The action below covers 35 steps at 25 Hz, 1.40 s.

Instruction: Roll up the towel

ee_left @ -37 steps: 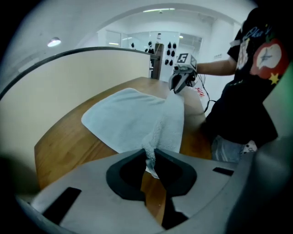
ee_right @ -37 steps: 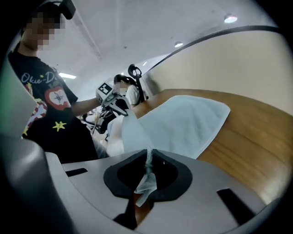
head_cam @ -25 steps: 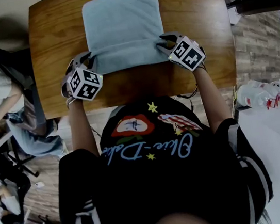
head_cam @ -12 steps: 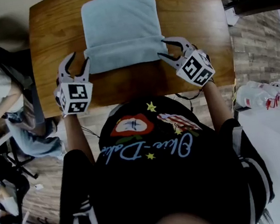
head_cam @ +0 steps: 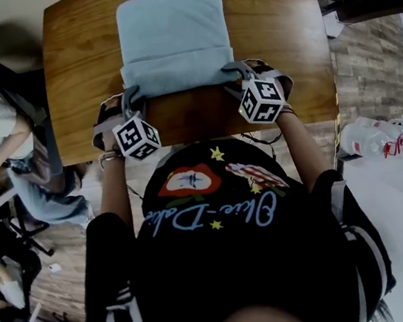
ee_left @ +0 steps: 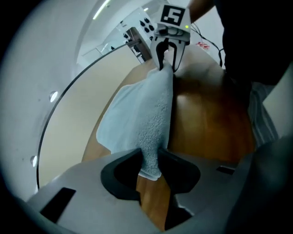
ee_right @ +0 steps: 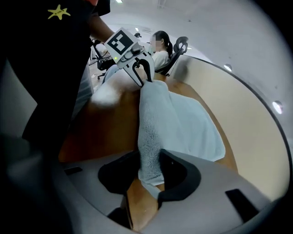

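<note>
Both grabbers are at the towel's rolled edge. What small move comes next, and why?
Probably close the right gripper on the roll. The rolled edge of the towel sits between both pairs of jaws; the left gripper has just been closing and pinches it, while the right's jaws have just been opening and stand loose.

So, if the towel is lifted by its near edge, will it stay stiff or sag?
Probably floppy: the towel is soft terry that bends in a loose roll at its near edge. Likely light for its size, as it looks thin where it lies flat. It should not slip much on the table, given its rough pile.
</note>
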Each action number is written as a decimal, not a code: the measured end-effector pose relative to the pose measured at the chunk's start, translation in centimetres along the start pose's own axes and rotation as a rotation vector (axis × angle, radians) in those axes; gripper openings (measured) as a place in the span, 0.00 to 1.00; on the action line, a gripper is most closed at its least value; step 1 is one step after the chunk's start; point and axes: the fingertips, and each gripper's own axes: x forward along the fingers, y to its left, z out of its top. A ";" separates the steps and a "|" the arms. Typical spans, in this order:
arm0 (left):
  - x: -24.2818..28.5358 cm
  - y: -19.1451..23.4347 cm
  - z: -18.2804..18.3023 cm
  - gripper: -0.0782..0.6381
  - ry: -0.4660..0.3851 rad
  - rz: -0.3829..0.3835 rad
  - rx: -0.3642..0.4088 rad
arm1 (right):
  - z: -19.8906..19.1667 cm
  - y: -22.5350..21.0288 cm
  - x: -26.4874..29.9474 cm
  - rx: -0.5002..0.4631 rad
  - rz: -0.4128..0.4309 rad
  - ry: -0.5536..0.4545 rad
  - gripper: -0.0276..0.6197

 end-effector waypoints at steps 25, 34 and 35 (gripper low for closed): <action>-5.6 -0.2 0.2 0.22 -0.168 -0.490 -0.230 | 1.8 1.2 -5.4 0.504 0.355 -0.294 0.16; -2.0 3.8 0.7 0.22 -0.163 -0.314 -0.246 | 1.2 -4.6 -3.2 0.415 0.143 -0.199 0.17; -1.5 3.9 0.6 0.22 -0.152 -0.293 -0.245 | 1.0 -4.9 -2.6 0.397 0.121 -0.170 0.18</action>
